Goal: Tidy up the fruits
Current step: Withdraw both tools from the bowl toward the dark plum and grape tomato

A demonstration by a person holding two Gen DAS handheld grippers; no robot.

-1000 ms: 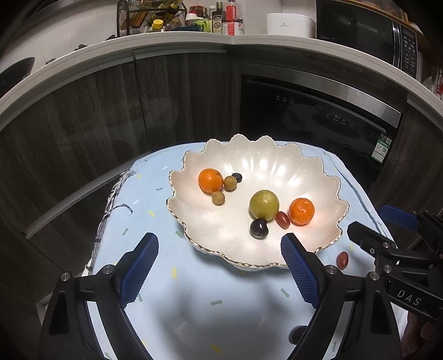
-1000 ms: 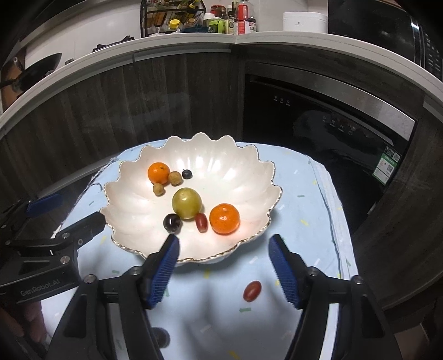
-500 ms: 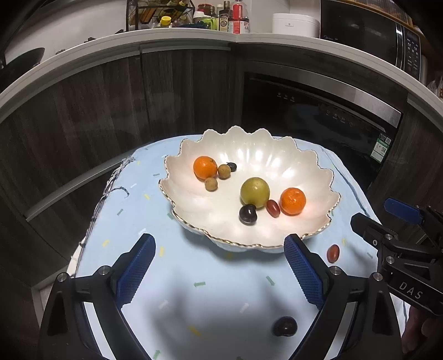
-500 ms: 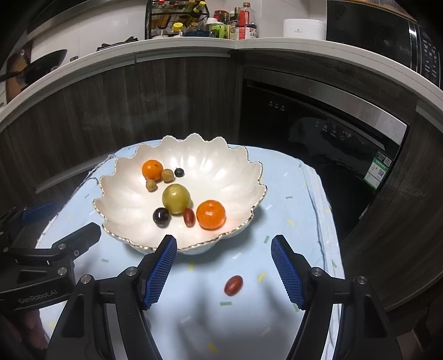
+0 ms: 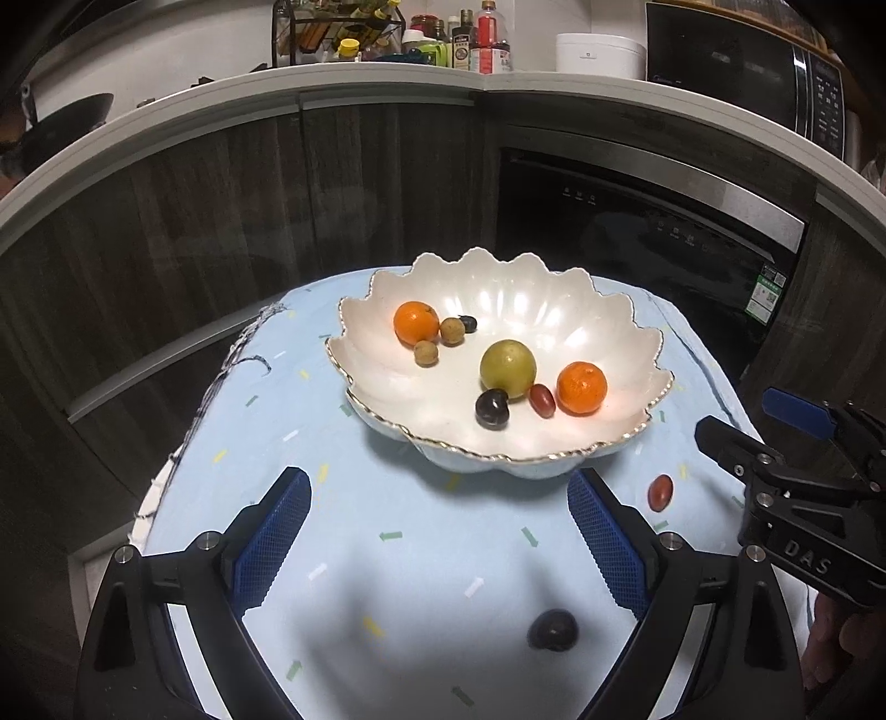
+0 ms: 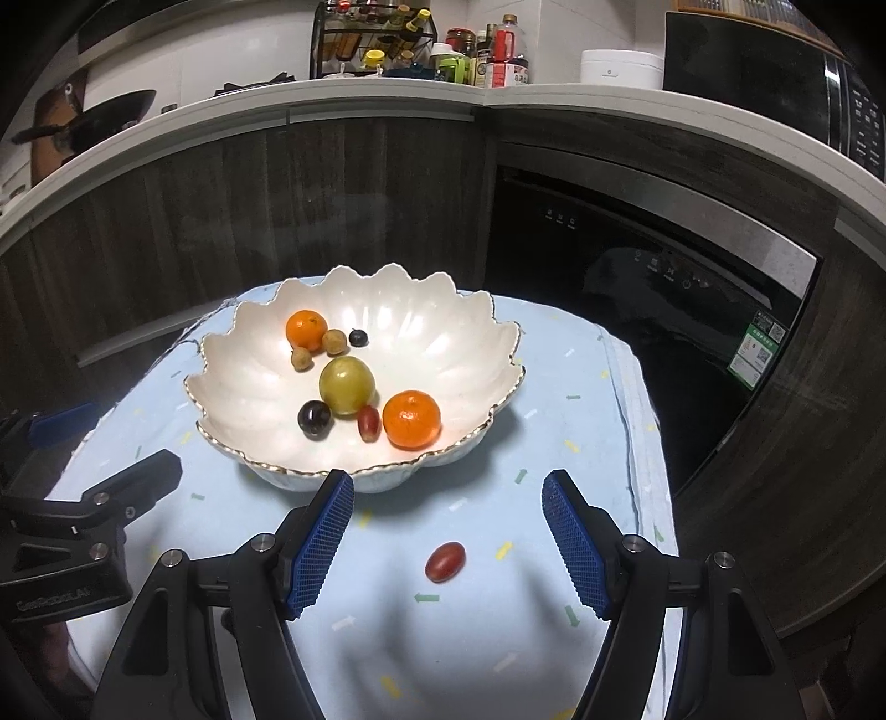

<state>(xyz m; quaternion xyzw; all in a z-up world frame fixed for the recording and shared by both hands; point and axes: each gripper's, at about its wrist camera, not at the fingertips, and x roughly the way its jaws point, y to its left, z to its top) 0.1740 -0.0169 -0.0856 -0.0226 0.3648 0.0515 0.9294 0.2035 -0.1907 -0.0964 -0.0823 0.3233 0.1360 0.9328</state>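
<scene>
A white scalloped bowl [image 5: 554, 315] [image 6: 443, 332] stands on the light blue cloth and holds two oranges, a green round fruit [image 5: 508, 369], a dark grape, a red grape and small brown fruits. A red grape [image 6: 444, 561] [image 5: 660, 492] lies on the cloth between my right gripper's fingers. A dark grape [image 5: 552, 629] lies on the cloth near my left gripper's right finger. My left gripper [image 5: 437, 545] is open and empty, in front of the bowl. My right gripper [image 6: 448, 545] is open and empty, above the red grape.
The cloth covers a small table [image 5: 310, 443] with edges close on the left and right. Dark cabinets and a black oven [image 6: 637, 260] stand behind it. The counter above carries bottles and a rack [image 5: 332, 33]. Each gripper shows at the other view's edge.
Both grippers have drawn back from the bowl and risen. The bowl looks smaller and farther. The dark grape and the red grape on the cloth have come into fuller view.
</scene>
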